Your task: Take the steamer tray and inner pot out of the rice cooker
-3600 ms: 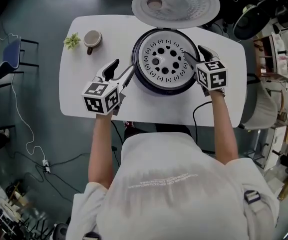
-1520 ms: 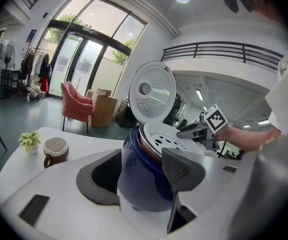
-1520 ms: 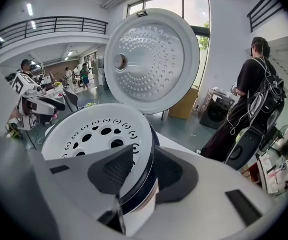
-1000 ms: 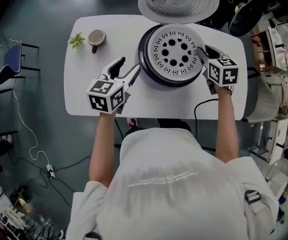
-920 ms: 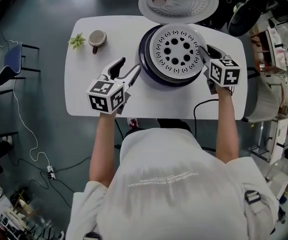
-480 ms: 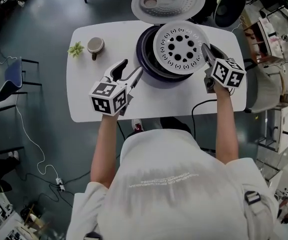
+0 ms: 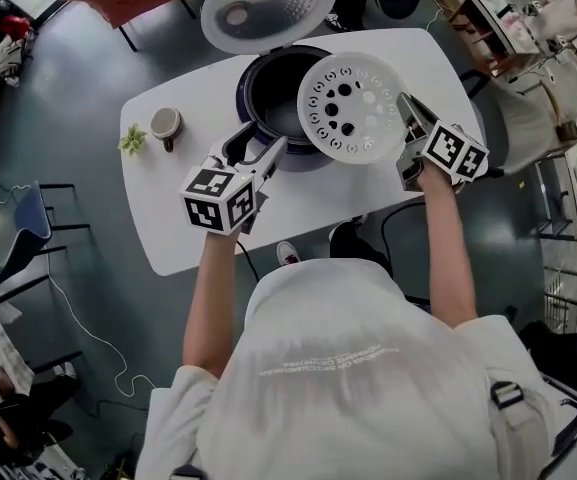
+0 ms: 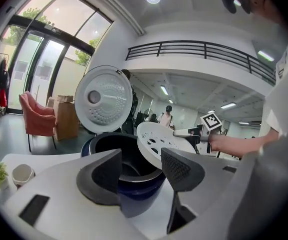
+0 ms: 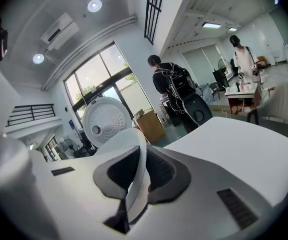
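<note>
Tray out, pot next
The right gripper [image 7: 408, 118], jaws just closing, pinches the rim of the tilted steamer tray [image 7: 351, 105] above the rice cooker's [image 7: 244, 90] right edge. The left gripper [image 7: 258, 140], wide and empty, faces the inner pot [image 7: 273, 110] just ahead.

We hold our left hand-held gripper [image 7: 256, 150] out on a stretched forearm, jaws wide apart and empty. On our right hand-held gripper [image 7: 409, 111] the jaws have just been closing and pinch the rim of the steamer tray [image 7: 351, 105].

One tray [image 7: 353, 108], one cooker [image 7: 251, 86], one cup [image 7: 165, 125]
</note>
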`<state>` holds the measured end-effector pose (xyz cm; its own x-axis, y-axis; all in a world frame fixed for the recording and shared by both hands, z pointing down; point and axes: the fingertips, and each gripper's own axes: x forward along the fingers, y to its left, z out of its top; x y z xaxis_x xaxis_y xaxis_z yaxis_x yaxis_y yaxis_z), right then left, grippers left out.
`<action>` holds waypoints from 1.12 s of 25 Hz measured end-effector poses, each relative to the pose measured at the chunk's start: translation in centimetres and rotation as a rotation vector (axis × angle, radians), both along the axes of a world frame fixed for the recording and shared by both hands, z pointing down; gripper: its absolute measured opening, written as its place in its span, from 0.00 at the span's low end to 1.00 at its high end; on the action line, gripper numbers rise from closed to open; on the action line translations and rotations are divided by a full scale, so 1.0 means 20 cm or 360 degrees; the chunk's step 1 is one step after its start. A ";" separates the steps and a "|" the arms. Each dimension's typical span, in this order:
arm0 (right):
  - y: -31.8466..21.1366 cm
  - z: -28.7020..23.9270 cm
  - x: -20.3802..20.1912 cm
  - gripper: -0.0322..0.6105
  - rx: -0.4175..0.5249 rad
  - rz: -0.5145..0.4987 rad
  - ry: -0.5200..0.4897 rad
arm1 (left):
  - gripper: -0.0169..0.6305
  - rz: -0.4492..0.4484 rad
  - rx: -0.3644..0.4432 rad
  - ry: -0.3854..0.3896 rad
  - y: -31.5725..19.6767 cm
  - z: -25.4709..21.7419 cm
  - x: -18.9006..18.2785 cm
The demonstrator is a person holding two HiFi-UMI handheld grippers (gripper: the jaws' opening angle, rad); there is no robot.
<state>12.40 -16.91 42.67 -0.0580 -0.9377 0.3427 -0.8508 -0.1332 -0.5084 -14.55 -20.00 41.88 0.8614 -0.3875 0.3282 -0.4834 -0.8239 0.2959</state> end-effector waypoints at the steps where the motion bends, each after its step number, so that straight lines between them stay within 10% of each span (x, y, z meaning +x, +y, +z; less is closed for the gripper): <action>1: 0.04 0.00 0.05 0.14 0.0003 0.0019 -0.0019 | 0.43 0.0021 0.0013 0.0002 0.01 -0.02 0.06; 28: 0.64 0.17 1.39 0.14 0.0007 0.0394 -0.0256 | 0.36 0.0344 0.0056 -0.0161 0.29 0.02 1.51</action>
